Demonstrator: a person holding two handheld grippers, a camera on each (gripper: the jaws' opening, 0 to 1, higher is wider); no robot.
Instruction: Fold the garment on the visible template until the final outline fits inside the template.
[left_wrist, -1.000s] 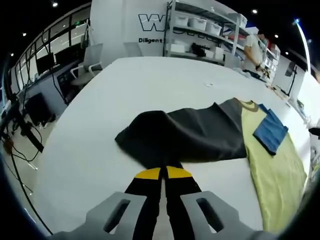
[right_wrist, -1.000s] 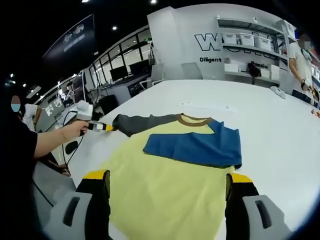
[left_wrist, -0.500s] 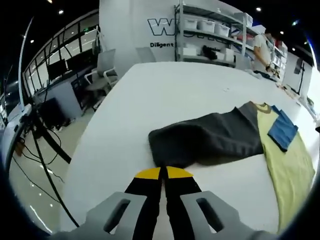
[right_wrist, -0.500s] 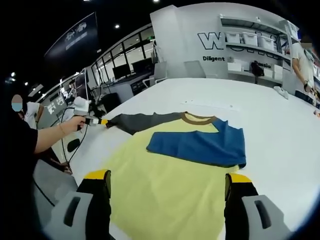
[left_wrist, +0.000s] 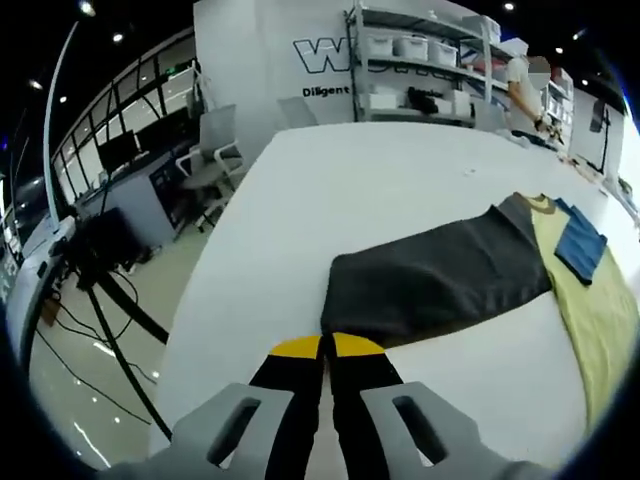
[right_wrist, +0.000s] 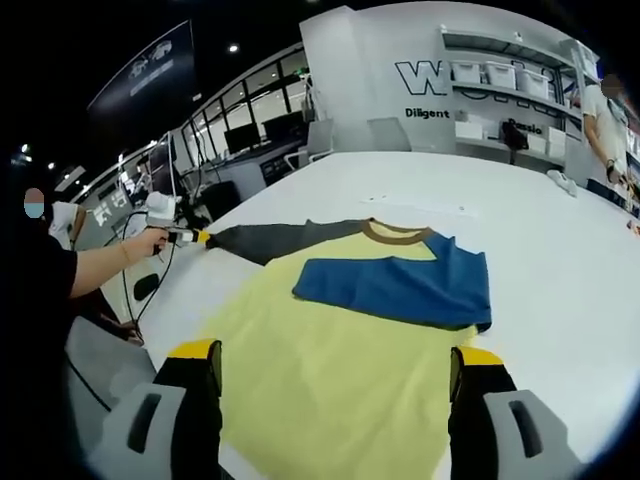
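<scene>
A yellow T-shirt (right_wrist: 330, 370) with a brown collar lies flat on the white table (right_wrist: 560, 290). Its blue sleeve (right_wrist: 400, 285) is folded over the chest. Its dark grey sleeve (left_wrist: 440, 285) stretches out straight toward the table's edge. My left gripper (left_wrist: 327, 348) is shut on the cuff of that grey sleeve; in the right gripper view the left gripper (right_wrist: 190, 237) sits at the far left in a person's hand. My right gripper (right_wrist: 335, 365) is open above the shirt's hem, its jaws wide apart and holding nothing.
The table edge (left_wrist: 200, 330) runs close to the left gripper, with floor, cables and a tripod (left_wrist: 110, 300) below. Office chairs (left_wrist: 215, 150) stand beyond the table. Shelving with boxes (right_wrist: 500, 90) and a standing person (right_wrist: 605, 120) are at the back.
The left gripper has pulled the grey sleeve outward toward the table edge, so it now lies longer and straighter. The right gripper has stayed open over the hem.
</scene>
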